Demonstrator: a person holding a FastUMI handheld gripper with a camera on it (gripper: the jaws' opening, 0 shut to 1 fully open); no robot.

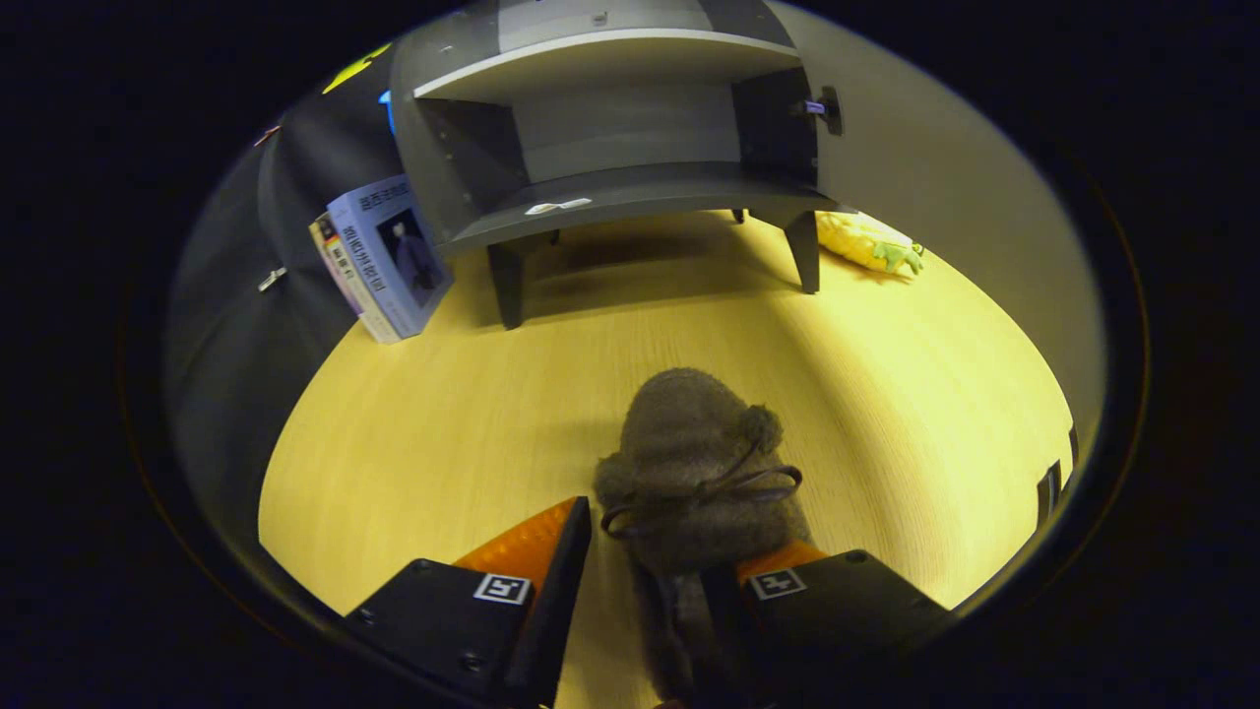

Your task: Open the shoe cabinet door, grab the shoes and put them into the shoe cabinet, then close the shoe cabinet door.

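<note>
A fuzzy brown shoe [694, 443] with a dark lace bow lies on the yellow wooden table [423, 433]. Its heel end sits between the fingers of my gripper [679, 532] and its toe points ahead toward the cabinet. The gripper is open. The right finger [787, 581] is partly covered by the shoe's side, and a strip of table shows between the left finger [551, 551] and the shoe. Beyond the shoe stands the grey shoe cabinet [610, 187] on short legs, with bare shelves showing. Its door [945, 187] is swung open to the right.
Two books [384, 256] lean against the cabinet's left side. A yellow and green plush corn cob [871, 244] lies by the cabinet's right front leg, below the open door. A small white tag [556, 206] sits on the lower shelf.
</note>
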